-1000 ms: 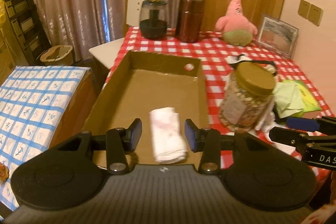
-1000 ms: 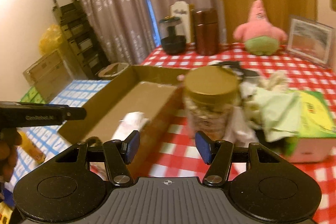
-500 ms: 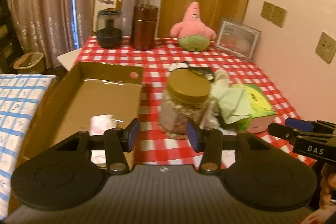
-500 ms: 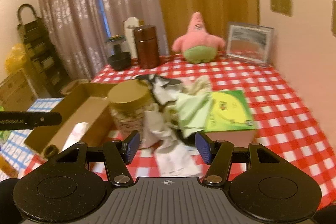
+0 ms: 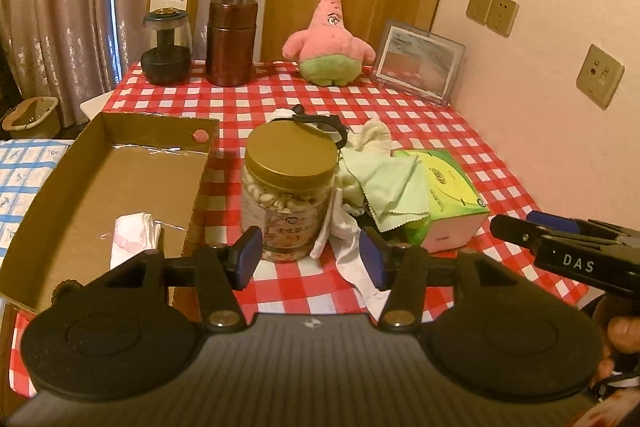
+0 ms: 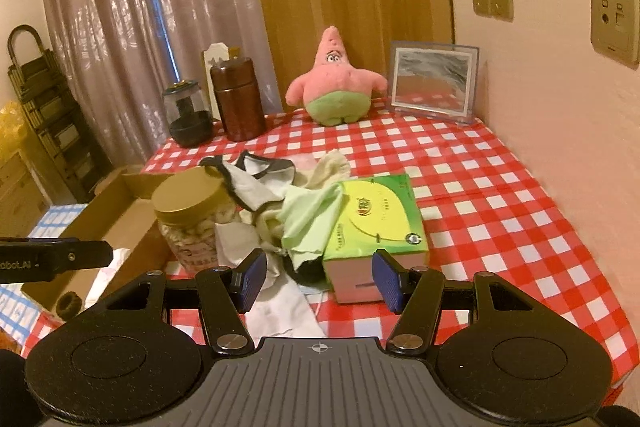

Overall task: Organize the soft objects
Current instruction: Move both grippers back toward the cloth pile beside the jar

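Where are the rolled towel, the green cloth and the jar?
rolled towel [image 5: 134, 233], left wrist view, middle of the roll in the box
green cloth [image 6: 310, 217], right wrist view, middle of the draped fabric
jar [image 5: 291, 159], left wrist view, gold lid top

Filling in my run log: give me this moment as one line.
left gripper: open, empty | right gripper: open, empty | folded white cloth: in cardboard box | cloth pile: between jar and tissue box

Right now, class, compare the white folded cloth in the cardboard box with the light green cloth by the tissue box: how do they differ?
The white folded cloth lies alone inside the cardboard box; the light green cloth is outside it, in the pile on the table. The white one is neatly folded; the green one is loosely draped against the tissue box. Both are soft fabric, and neither gripper holds either.
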`<state>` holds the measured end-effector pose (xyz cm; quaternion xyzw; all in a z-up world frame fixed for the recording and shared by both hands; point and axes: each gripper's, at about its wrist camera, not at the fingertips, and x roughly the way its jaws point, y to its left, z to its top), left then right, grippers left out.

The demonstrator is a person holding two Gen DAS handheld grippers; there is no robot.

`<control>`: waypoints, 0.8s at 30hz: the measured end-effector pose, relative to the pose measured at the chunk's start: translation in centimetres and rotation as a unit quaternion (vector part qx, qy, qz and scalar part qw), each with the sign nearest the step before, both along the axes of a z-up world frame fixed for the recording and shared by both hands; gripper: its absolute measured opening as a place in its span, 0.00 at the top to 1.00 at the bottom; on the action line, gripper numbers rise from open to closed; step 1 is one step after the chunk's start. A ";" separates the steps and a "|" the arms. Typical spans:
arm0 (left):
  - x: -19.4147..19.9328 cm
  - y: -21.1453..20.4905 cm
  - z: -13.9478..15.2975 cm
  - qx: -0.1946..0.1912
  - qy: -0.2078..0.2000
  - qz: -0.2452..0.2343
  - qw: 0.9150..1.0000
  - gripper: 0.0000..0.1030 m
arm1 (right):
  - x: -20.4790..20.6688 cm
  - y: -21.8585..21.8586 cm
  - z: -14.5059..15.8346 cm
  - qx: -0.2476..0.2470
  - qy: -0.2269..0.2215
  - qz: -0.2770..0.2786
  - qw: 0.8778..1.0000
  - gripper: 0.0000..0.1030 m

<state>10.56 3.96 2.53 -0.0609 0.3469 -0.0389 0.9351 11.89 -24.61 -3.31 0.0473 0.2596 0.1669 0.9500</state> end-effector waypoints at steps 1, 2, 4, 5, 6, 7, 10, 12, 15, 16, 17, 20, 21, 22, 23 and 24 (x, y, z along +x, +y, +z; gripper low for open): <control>0.0 -0.3 0.0 0.003 0.001 -0.001 1.000 0.49 | 0.2 -0.2 -0.1 0.002 0.001 -0.002 1.000 0.43; 0.0 -0.4 0.1 0.006 0.002 -0.001 1.000 0.48 | 0.4 -0.5 -0.1 0.005 0.002 -0.003 1.000 0.43; 0.0 -0.8 0.2 0.012 0.004 -0.001 1.000 0.47 | 0.7 -0.9 -0.2 0.007 0.003 -0.006 1.000 0.43; 0.0 -1.0 0.3 0.015 0.004 -0.003 1.000 0.46 | 0.9 -1.0 -0.2 0.007 0.003 -0.007 1.000 0.43; -0.1 -1.1 0.4 0.018 0.005 -0.005 1.000 0.45 | 1.1 -1.1 -0.1 0.008 0.002 -0.007 1.000 0.42; 0.0 -1.2 0.4 0.020 0.005 -0.007 1.000 0.45 | 1.4 -1.2 -0.1 0.007 0.000 -0.005 1.000 0.42; 0.4 -1.5 0.0 0.022 0.004 -0.010 1.000 0.45 | 2.2 -1.2 -0.2 0.004 -0.002 -0.002 1.000 0.39; 0.7 -1.6 -0.4 0.022 0.005 -0.011 1.000 0.45 | 2.8 -1.1 -0.2 0.004 -0.003 0.001 1.000 0.38; 1.4 -1.5 -1.4 0.019 0.013 -0.014 1.000 0.45 | 3.8 -0.7 -0.1 -0.007 -0.006 0.004 1.000 0.37; 1.6 -1.5 -1.7 0.018 0.015 -0.016 1.000 0.45 | 4.1 -0.6 -0.1 -0.012 -0.006 0.006 1.000 0.37; 1.8 -1.5 -2.0 0.017 0.016 -0.017 1.000 0.45 | 4.4 -0.4 0.0 -0.016 -0.005 0.009 1.000 0.37; 2.1 -1.3 -2.4 0.010 0.016 -0.015 1.000 0.44 | 5.4 0.4 -0.2 -0.023 -0.006 0.022 0.999 0.36; 2.3 -1.2 -2.7 0.007 0.018 -0.014 1.000 0.44 | 5.8 0.6 -0.3 -0.025 -0.008 0.026 0.999 0.36; 2.6 -1.2 -3.0 0.005 0.021 -0.015 1.000 0.44 | 6.2 0.8 -0.5 -0.027 -0.008 0.029 0.999 0.36; 2.9 -1.1 -3.3 0.004 0.023 -0.015 1.000 0.44 | 6.8 1.1 -0.9 -0.028 -0.006 0.030 0.999 0.36; 3.3 -1.1 -3.6 0.004 0.026 -0.016 1.000 0.44 | 7.3 1.4 -1.2 -0.029 -0.003 0.031 0.999 0.36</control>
